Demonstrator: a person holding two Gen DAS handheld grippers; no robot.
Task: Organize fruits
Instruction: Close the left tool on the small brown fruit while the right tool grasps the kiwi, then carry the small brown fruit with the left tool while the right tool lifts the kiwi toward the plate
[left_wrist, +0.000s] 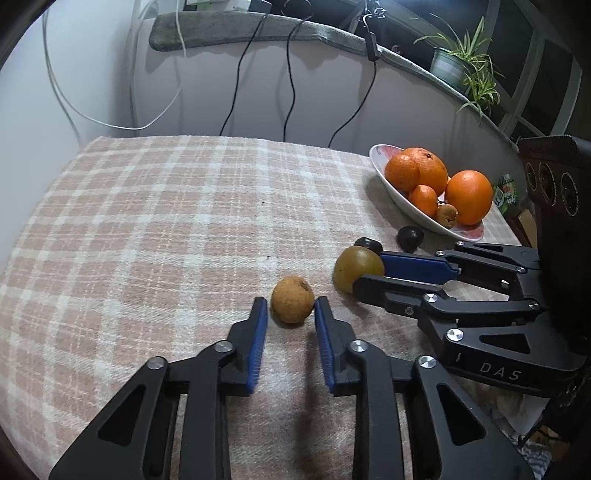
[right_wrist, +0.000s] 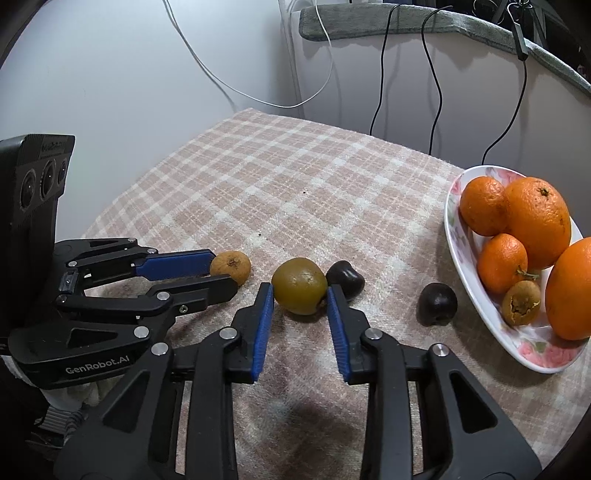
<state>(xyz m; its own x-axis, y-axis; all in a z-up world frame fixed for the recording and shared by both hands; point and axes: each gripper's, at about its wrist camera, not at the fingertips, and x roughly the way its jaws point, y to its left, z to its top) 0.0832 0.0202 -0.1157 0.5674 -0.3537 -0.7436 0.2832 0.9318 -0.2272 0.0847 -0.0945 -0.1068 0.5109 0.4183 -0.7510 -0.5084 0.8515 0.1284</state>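
A small brown round fruit (left_wrist: 293, 300) lies on the checked tablecloth between the tips of my open left gripper (left_wrist: 290, 305); the pads stand just beside it. It also shows in the right wrist view (right_wrist: 231, 266). An olive-green round fruit (right_wrist: 299, 285) lies between the tips of my open right gripper (right_wrist: 300, 293), also seen in the left wrist view (left_wrist: 357, 267). Two dark purple fruits (right_wrist: 345, 278) (right_wrist: 437, 304) lie on the cloth to the right. A white floral plate (right_wrist: 458, 251) holds several oranges (right_wrist: 537, 221) and a small brown fruit (right_wrist: 521, 302).
The checked tablecloth (left_wrist: 147, 229) covers the table. Cables (left_wrist: 290, 85) hang down the wall behind. A potted plant (left_wrist: 463, 70) stands on a ledge at the back right. The plate (left_wrist: 402, 201) sits near the table's right edge.
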